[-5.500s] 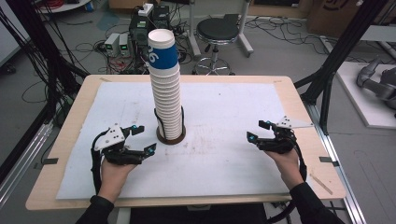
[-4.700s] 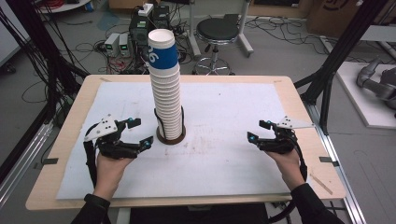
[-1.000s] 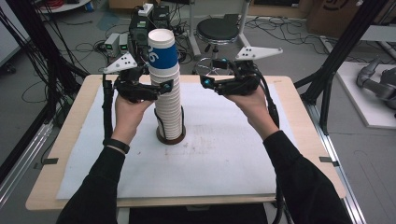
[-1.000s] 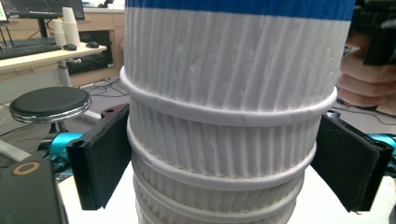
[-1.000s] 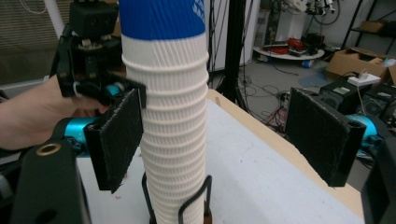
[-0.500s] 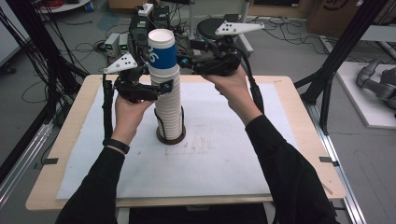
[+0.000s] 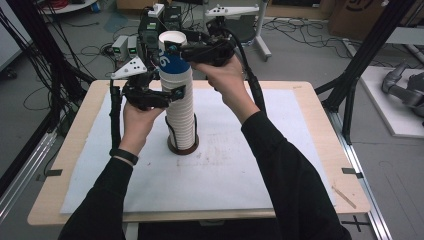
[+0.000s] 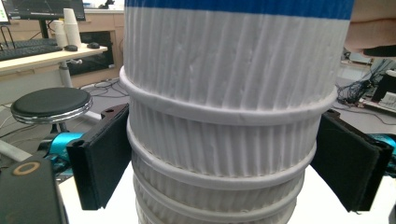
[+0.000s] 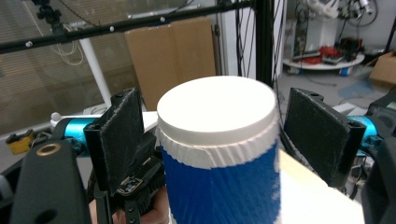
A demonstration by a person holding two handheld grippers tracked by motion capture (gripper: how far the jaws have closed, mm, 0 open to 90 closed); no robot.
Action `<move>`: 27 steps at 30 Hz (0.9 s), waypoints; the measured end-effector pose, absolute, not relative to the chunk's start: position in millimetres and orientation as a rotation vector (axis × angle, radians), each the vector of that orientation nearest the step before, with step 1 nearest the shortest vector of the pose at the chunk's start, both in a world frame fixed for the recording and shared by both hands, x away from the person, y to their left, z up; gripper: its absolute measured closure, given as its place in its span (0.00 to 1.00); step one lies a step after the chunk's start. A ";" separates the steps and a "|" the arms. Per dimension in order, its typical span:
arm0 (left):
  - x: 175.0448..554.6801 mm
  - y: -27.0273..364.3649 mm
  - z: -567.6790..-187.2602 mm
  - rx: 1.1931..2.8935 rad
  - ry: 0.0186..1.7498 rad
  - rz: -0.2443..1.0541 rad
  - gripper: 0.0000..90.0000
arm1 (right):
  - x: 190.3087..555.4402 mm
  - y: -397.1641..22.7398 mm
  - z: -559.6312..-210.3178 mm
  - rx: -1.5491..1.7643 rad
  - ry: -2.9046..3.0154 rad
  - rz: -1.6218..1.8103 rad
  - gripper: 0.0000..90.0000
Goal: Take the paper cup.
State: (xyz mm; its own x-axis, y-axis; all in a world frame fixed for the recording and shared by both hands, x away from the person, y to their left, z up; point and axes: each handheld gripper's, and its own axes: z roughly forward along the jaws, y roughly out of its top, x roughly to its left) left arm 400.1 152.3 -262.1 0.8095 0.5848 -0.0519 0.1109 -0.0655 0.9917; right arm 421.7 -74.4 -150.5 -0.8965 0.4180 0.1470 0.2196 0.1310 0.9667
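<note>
High view, from left to right: the left gripper (image 7: 177, 93) sits against the left flank of the cup stack (image 7: 181, 117), roughly halfway up it, held level by the left hand (image 7: 137, 112). The stack stands upright in a dark ring holder (image 7: 182, 147) on the white mat (image 7: 250, 165) that covers the wooden table (image 7: 320, 115), a little left of the table's middle. The top cup (image 7: 172, 52), white at the rim with a blue band, crowns the stack. To its right the right gripper (image 7: 172, 49) reaches in level at that cup's height, held by the right hand (image 7: 225, 80).

Left gripper view: the 2 black pads flank the ribbed white cups (image 8: 229, 140), 1 on each side. The left pad (image 8: 105, 156) lies against the cup wall and the right pad (image 8: 348, 161) meets the rolled rims, so the jaws are closed on the stack and hold it.

Right gripper view: the top cup (image 9: 219, 154) stands between the 2 pads with its white rim facing the camera. The left pad (image 9: 123, 140) is just beside the cup wall, and a clear gap separates the right pad (image 9: 320, 135) from it. These jaws have just been closing, yet they are not pressing on the cup.
</note>
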 end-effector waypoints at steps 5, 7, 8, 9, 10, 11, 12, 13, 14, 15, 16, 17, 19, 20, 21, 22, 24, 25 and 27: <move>400.4 152.6 -262.1 1.610 0.561 0.423 0.14 | 421.0 -68.3 -150.6 0.624 2.225 1.810 0.33; 400.3 152.3 -262.1 1.612 0.563 0.425 0.14 | 420.5 -68.5 -149.8 0.618 2.225 1.803 0.33; 400.3 152.1 -262.1 1.612 0.561 0.425 0.14 | 419.9 -69.0 -149.0 0.622 2.219 1.810 0.34; 400.4 152.0 -262.1 1.612 0.561 0.426 0.14 | 419.5 -69.5 -148.0 0.615 2.204 1.825 0.34; 400.3 152.0 -262.1 1.612 0.562 0.425 0.14 | 418.6 -70.4 -146.3 0.614 2.188 1.841 0.34; 400.2 152.3 -262.0 1.614 0.561 0.425 0.14 | 418.0 -71.3 -144.2 0.597 2.169 1.853 0.34; 400.2 152.1 -262.0 1.613 0.562 0.425 0.14 | 416.7 -71.9 -141.5 0.591 2.158 1.858 0.34; 400.1 152.1 -261.9 1.614 0.562 0.427 0.14 | 415.4 -72.6 -138.7 0.583 2.141 1.864 0.34; 400.1 152.1 -261.9 1.614 0.561 0.426 0.14 | 413.8 -73.4 -135.6 0.572 2.127 1.873 0.34; 400.1 151.9 -261.9 1.613 0.562 0.425 0.14 | 411.7 -74.3 -132.6 0.560 2.106 1.883 0.34; 400.2 151.9 -261.9 1.613 0.562 0.426 0.14 | 409.8 -75.4 -129.6 0.546 2.088 1.894 0.34; 400.2 151.9 -261.9 1.613 0.562 0.424 0.14 | 408.3 -76.6 -126.8 0.532 2.075 1.904 0.34; 400.3 152.0 -261.9 1.614 0.562 0.425 0.14 | 405.5 -78.9 -121.6 0.522 2.055 1.921 0.34; 400.2 151.9 -261.9 1.614 0.562 0.425 0.14 | 404.2 -80.5 -119.1 0.518 2.040 1.927 0.34; 400.2 151.8 -261.9 1.613 0.561 0.426 0.14 | 402.7 -82.1 -116.5 0.513 2.026 1.939 0.34; 400.2 151.9 -261.9 1.614 0.562 0.426 0.14 | 401.4 -84.0 -114.2 0.503 2.013 1.949 0.34; 400.2 151.9 -261.9 1.615 0.562 0.423 0.14 | 398.6 -87.9 -109.6 0.487 1.983 1.965 0.34; 400.3 152.0 -261.9 1.614 0.563 0.425 0.14 | 397.6 -90.0 -107.6 0.478 1.970 1.970 0.34; 400.6 152.0 -261.7 1.615 0.562 0.426 0.14 | 395.0 -95.4 -103.7 0.471 1.952 1.978 0.34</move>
